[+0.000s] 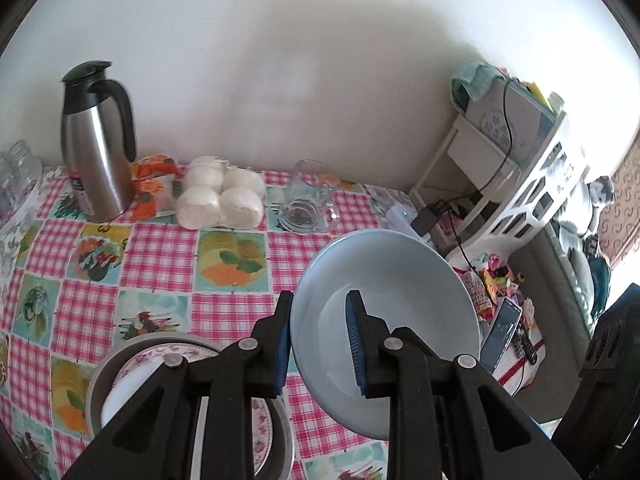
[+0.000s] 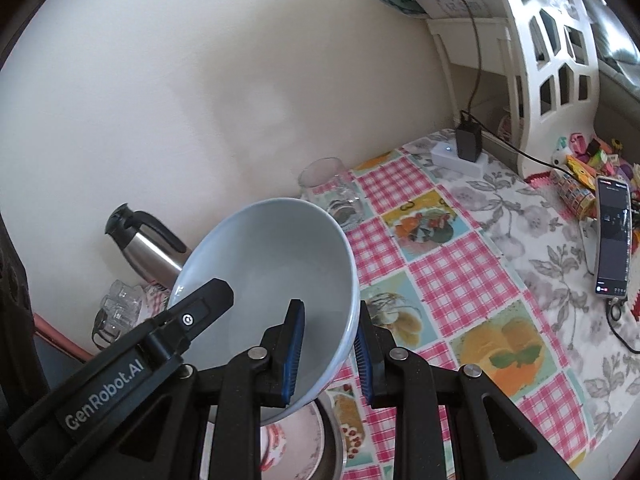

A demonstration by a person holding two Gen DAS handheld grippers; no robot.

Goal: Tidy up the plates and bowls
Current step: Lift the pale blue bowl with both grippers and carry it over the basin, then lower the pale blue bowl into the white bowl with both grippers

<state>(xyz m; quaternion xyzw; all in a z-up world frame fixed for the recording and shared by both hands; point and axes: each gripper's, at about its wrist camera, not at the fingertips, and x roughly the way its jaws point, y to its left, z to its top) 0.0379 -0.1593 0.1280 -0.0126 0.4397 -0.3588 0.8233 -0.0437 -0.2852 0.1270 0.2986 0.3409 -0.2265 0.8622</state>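
A pale blue bowl (image 1: pixel 400 272) hangs tilted above the checked tablecloth, and both grippers grip it. My left gripper (image 1: pixel 320 344) is shut on its left rim, one blue pad inside the bowl and one outside. My right gripper (image 2: pixel 329 356) is shut on the opposite rim of the same bowl (image 2: pixel 272 256) in the same way. The left gripper's finger (image 2: pixel 208 292) shows in the right wrist view on the bowl's far edge. Below the bowl a grey metal basin (image 1: pixel 96 384) holds floral plates (image 1: pixel 160 354), partly hidden by the fingers.
A steel thermos jug (image 1: pixel 96 148), a pack of white buns (image 1: pixel 220 196) and a glass mug (image 1: pixel 308 200) stand along the wall. Clear glasses (image 1: pixel 16 176) sit far left. A white shelf (image 1: pixel 540 184), a power strip (image 2: pixel 460 156), a phone (image 2: pixel 612 232) and small toys crowd the right.
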